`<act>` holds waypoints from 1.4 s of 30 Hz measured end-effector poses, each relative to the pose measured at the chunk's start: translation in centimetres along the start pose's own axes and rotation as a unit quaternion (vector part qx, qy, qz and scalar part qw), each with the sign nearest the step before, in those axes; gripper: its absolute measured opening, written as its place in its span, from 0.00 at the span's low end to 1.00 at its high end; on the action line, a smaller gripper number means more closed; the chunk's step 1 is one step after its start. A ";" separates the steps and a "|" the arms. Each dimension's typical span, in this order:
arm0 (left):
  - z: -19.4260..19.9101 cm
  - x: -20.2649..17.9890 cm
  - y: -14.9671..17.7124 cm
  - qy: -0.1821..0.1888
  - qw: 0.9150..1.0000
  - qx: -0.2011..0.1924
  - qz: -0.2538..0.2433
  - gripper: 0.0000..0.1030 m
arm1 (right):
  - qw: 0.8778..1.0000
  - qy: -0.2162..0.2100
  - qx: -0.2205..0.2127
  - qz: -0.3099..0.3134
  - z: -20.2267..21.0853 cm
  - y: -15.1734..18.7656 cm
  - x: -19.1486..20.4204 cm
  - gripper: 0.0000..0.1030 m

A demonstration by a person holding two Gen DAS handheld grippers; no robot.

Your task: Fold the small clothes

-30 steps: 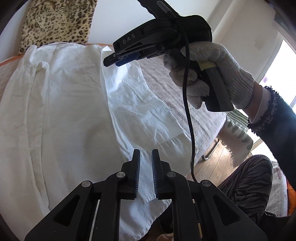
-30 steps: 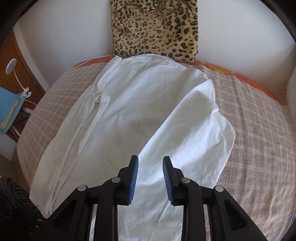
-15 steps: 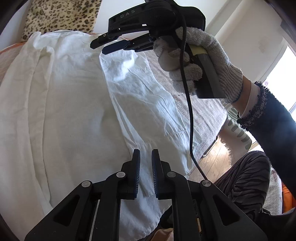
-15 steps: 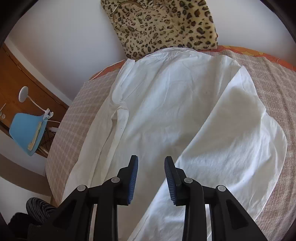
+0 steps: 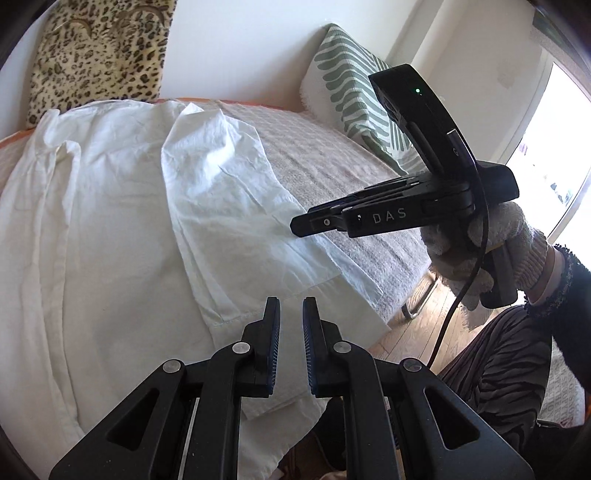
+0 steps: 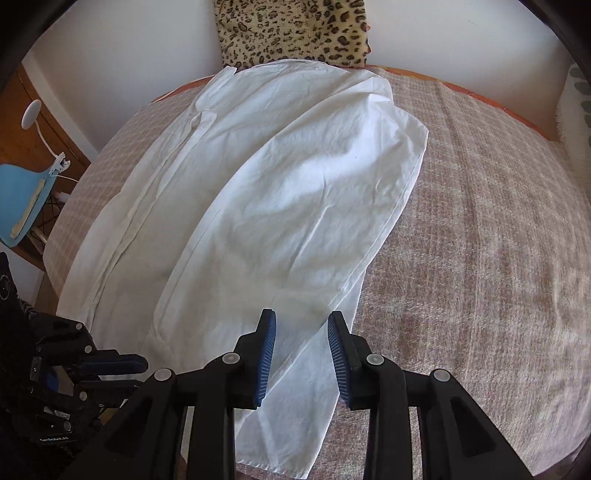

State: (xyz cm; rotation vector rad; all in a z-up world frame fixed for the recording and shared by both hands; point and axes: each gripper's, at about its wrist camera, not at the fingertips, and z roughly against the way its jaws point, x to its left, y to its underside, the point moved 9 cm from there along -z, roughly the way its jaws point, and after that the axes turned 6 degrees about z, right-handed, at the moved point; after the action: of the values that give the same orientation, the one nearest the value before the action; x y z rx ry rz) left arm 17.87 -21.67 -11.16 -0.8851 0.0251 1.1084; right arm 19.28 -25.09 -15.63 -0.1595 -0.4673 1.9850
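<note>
Since a second ago the right gripper [image 5: 301, 225] has dropped from high over the far part of the bed to a spot low on the right of the left wrist view, just above the folded sleeve's outer edge, and a green-striped cushion [image 5: 351, 81] behind it has come into sight.

The white shirt [image 6: 229, 177] lies flat on the bed, collar toward the wall, with one sleeve [image 6: 314, 206] folded diagonally across its body and its cuff end reaching the near edge of the bed. Under it spreads the checked bedspread [image 6: 480, 229], bare on the right side.

Seen from its own camera, the right gripper [image 6: 301, 350] points steeply down over the lower sleeve, its blue-padded jaws moderately apart with nothing pinched between them. A gloved hand [image 5: 491, 254] grips its handle from below, the dark sleeve [image 5: 565, 295] angling in from the right, and a black cable hangs down from it.

The left gripper [image 5: 290, 325] hovers over the shirt's near hem, jaws narrow with a slim gap, holding nothing; in the right wrist view it [image 6: 136, 369] shows at the lower left.

A leopard-print cushion [image 6: 291, 33] leans against the wall behind the collar.
</note>
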 end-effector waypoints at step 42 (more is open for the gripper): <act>0.1 0.6 -1.6 -0.015 1.000 0.018 -0.010 0.14 | 0.957 -0.204 0.016 -0.204 0.8 9.2 2.3 0.14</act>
State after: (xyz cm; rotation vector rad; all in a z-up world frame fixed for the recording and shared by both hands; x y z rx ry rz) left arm 19.39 -21.41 -10.34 -0.8342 0.0111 1.1004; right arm 10.31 -26.70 -18.28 0.3509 -0.6712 1.6124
